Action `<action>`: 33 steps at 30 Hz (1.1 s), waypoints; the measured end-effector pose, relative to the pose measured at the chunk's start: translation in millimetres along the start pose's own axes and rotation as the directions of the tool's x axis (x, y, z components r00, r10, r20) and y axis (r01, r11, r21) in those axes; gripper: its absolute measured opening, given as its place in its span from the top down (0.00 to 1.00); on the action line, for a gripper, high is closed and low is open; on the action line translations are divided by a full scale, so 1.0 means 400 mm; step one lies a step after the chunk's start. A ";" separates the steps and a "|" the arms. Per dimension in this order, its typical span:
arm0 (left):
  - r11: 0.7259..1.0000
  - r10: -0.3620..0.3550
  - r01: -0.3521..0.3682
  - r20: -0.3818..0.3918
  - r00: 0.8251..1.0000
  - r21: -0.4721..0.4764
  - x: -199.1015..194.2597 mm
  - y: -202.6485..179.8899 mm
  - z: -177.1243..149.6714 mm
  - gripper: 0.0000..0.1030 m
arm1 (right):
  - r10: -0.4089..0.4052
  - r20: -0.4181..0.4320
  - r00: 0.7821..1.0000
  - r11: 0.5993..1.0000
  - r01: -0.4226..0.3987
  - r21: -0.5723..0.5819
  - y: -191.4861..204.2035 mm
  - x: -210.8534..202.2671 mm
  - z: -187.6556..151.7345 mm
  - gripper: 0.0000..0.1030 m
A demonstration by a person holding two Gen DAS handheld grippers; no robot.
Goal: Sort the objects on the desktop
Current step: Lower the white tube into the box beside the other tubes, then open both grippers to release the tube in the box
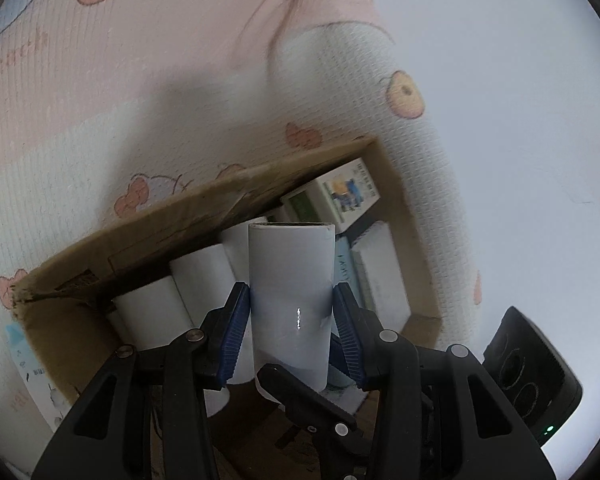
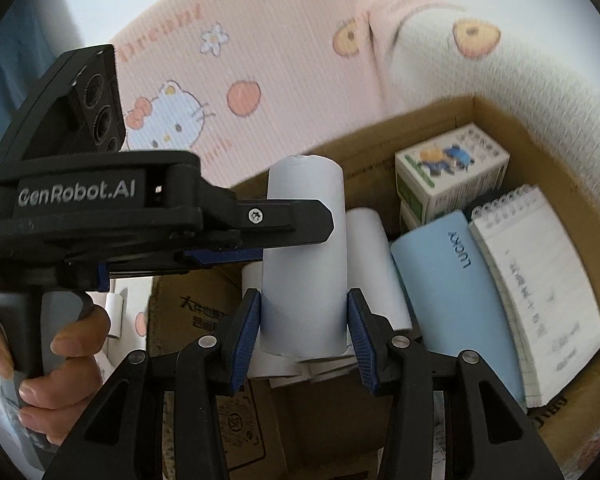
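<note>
A: Paper roll (image 1: 290,296), left wrist view first: the left gripper (image 1: 292,332) has its blue pads pressed on both sides of it, jaws about half spread, roll upright. Right behind and below the fingertips sits the cardboard box (image 1: 204,204), with more white rolls (image 1: 198,276) lying just left of the held one and a small printed carton (image 1: 334,196) beyond, to the right.

B: And the right wrist view?

A: The right gripper (image 2: 304,336) clamps its own white roll (image 2: 304,264), jaws partly spread. The left gripper's finger crosses in front from the left, touching or nearly touching this roll. Past the fingertips, right of the roll, lie a blue notebook (image 2: 456,292) and a spiral notepad (image 2: 540,284) inside the box.

B: So which step?

A: Carrying rolls over the box, I'd judge. Next calls for lowering each beside the stacked rolls, then opening the jaws without the two tools knocking together.
</note>
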State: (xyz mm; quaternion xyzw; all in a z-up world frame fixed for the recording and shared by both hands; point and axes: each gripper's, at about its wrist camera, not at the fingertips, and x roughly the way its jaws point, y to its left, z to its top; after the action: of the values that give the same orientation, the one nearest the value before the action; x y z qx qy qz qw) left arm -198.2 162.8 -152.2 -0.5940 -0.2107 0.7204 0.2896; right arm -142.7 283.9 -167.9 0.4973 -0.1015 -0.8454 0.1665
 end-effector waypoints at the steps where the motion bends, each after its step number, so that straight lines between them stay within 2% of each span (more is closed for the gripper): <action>1: 1.000 0.011 -0.011 -0.003 1.000 0.001 0.007 0.002 -0.001 0.54 | 0.000 -0.009 1.000 1.000 0.000 0.004 -0.003 0.005 0.000 0.60; 5: 1.000 0.024 -0.024 -0.014 1.000 -0.009 0.027 0.010 0.002 0.54 | -0.005 -0.049 0.999 1.000 0.006 0.015 -0.014 0.024 0.000 0.60; 12: 0.999 0.028 -0.029 -0.024 0.999 -0.023 0.035 0.019 0.006 0.54 | -0.006 -0.059 0.998 1.000 0.007 0.022 -0.024 0.027 -0.004 0.60; 15: 0.999 0.039 -0.039 -0.022 0.999 -0.010 0.035 0.015 0.006 0.55 | -0.007 -0.061 0.998 1.000 0.009 0.030 -0.022 0.025 -0.003 0.60; 18: 0.998 0.067 -0.066 -0.021 0.998 0.013 0.026 0.010 0.005 0.55 | -0.077 -0.068 0.995 0.997 0.079 0.018 -0.017 0.025 0.001 0.60; 24: 0.997 0.060 -0.060 -0.011 0.998 0.049 0.004 -0.010 0.003 0.54 | -0.087 -0.062 0.994 0.996 0.087 0.005 -0.017 0.018 -0.001 0.60; 30: 0.992 0.100 -0.102 0.024 0.995 0.077 -0.011 -0.014 -0.011 0.55 | -0.108 -0.057 0.993 0.994 0.109 0.013 -0.005 -0.010 -0.003 0.59; 32: 0.989 0.120 -0.122 0.034 0.992 0.084 -0.011 -0.014 -0.014 0.57 | -0.093 -0.036 0.995 0.996 0.093 0.006 0.000 -0.028 0.003 0.58; 33: 0.988 0.128 -0.131 0.036 0.991 0.087 -0.009 -0.013 -0.015 0.64 | -0.089 -0.030 0.996 0.996 0.089 0.003 0.005 -0.035 0.005 0.57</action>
State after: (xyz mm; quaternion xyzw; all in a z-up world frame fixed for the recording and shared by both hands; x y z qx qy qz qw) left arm -190.9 164.1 -147.2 -0.5819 -0.1439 0.7552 0.2651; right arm -137.9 287.6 -154.8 0.5143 -0.0784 -0.8442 0.1292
